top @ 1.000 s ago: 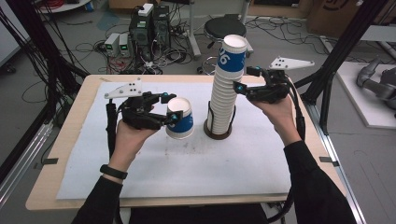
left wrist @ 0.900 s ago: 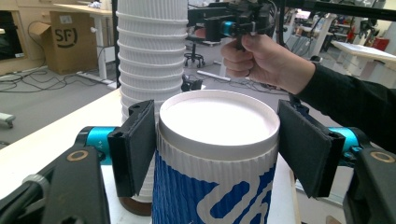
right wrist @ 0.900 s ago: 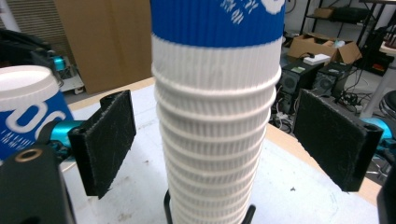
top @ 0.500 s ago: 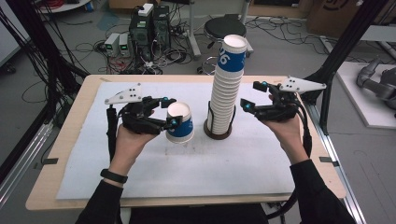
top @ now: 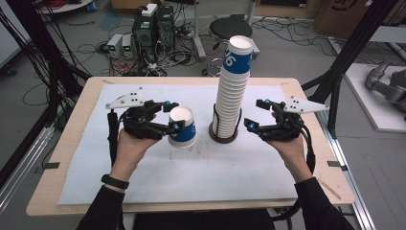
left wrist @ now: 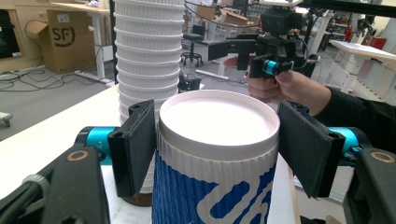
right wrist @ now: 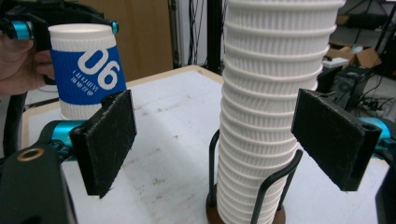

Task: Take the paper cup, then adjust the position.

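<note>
Now my left tool [top: 173,116] clamps the inverted cup [top: 182,127] beside the stack [top: 233,91]; my right tool [top: 254,114], jaws wide, should next steady that stack.

My cup [top: 183,128]: ribbed white paper, blue band w/ white "06" print. Stack [top: 232,91]: white ribbed, top cup w/ same blue band; sits in black wire holder [top: 224,135] w/ brown base. My grippers [top: 168,116] [top: 254,113]: black, cyan accents, black pads, grey top plates. Table [top: 72,143]: tan wood edges, white sheet. My sleeves black.
</note>
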